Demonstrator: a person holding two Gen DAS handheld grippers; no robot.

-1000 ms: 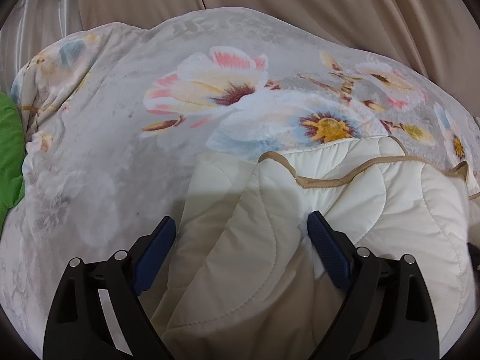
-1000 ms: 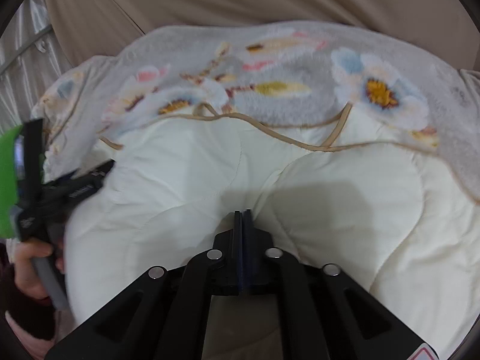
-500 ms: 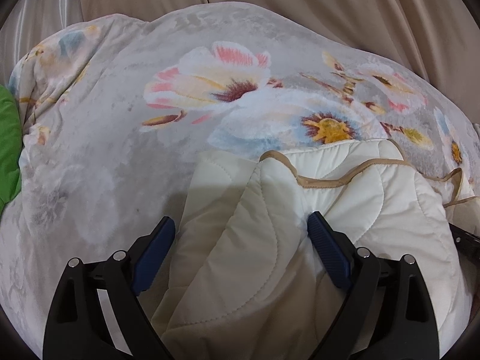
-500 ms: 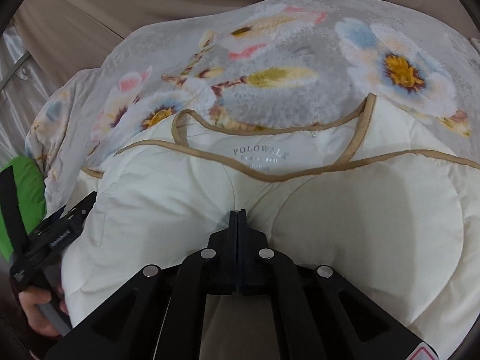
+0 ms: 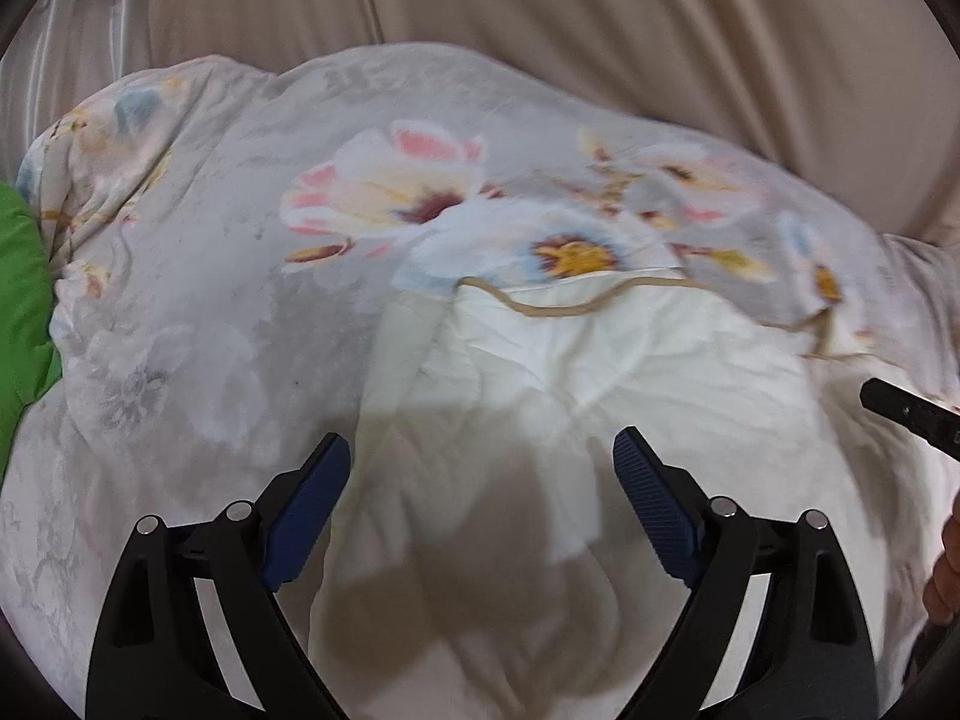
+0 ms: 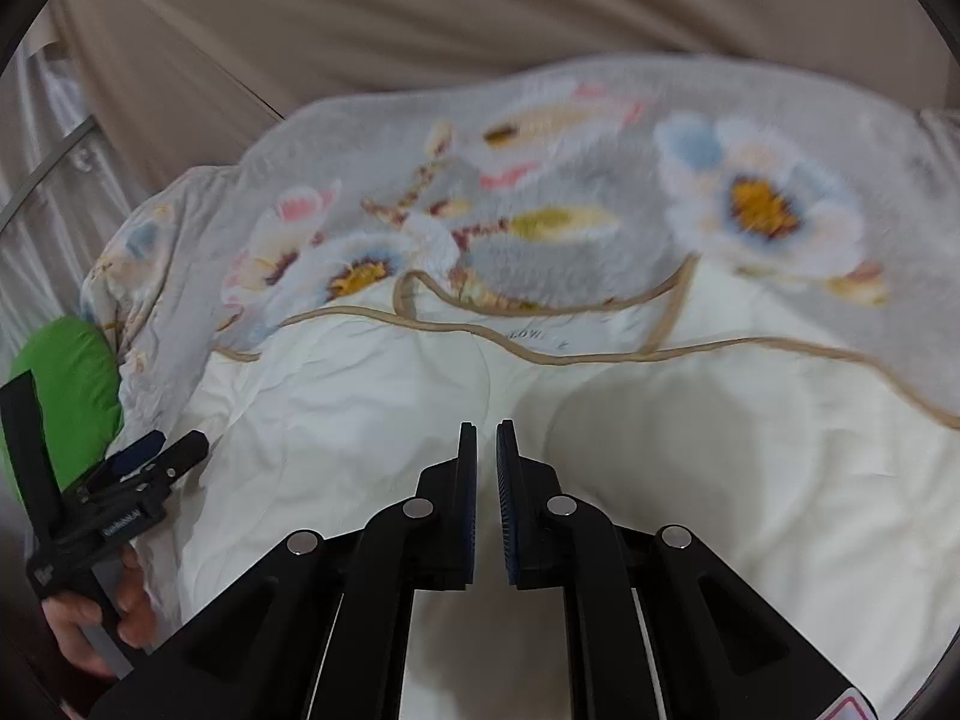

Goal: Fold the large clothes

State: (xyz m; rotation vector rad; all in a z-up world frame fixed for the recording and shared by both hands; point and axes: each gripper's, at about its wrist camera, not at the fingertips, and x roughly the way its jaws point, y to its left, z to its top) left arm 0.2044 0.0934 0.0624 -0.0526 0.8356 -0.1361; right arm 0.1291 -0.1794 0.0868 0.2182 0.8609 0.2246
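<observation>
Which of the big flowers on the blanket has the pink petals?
The flower left of centre in the left wrist view, with pink-tipped petals around a dark red centre. The flower beside it has pale blue petals and a yellow centre.

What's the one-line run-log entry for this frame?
left gripper: open, above cream quilted garment | right gripper: jaws opening, nothing between | floral blanket underneath

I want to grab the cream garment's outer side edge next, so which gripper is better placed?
Probably left: the left gripper hangs with jaws wide open over the cream garment's side edge, while the right gripper is mid-garment, jaws just opening.
</observation>
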